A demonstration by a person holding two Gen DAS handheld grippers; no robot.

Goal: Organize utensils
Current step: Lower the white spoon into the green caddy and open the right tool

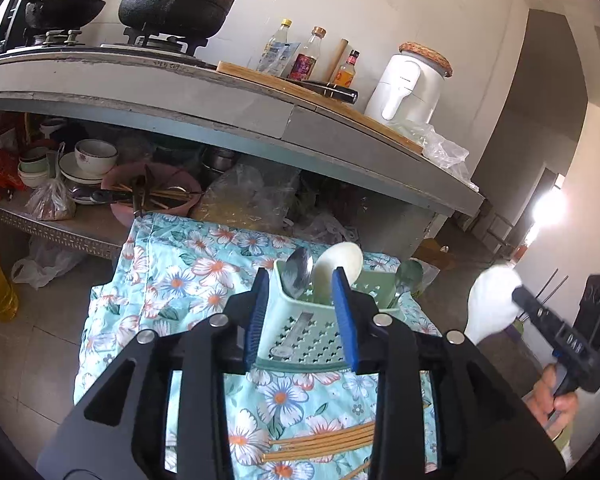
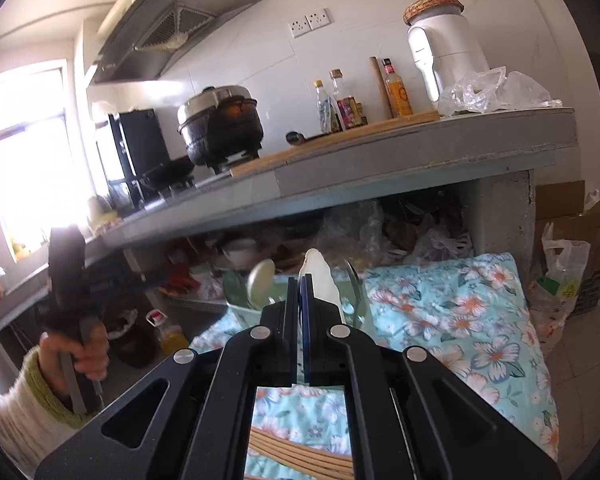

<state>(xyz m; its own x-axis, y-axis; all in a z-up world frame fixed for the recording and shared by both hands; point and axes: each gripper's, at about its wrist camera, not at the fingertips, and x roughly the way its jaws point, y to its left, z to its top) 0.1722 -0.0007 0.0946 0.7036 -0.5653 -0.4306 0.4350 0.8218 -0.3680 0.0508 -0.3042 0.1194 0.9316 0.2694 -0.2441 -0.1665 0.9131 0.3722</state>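
The pale green perforated plastic utensil caddy [image 1: 300, 332] on the floral cloth [image 1: 180, 272] already holds a metal spoon [image 1: 298, 272] and a cream ladle-shaped spoon [image 1: 334, 268]. The right gripper [image 2: 303, 292], jaws pinched on a white ceramic spoon [image 1: 490, 304], hovers right of it. The left gripper [image 1: 302, 316] gapes empty. Wooden chopsticks [image 1: 324, 444] wait nearby, so I judge it half done.

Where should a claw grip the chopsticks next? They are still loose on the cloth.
Grip the chopsticks mid-length, coming straight down from above with jaws across the bundle: they lie flat and roughly parallel on the floral cloth, so only their upper sides are open.
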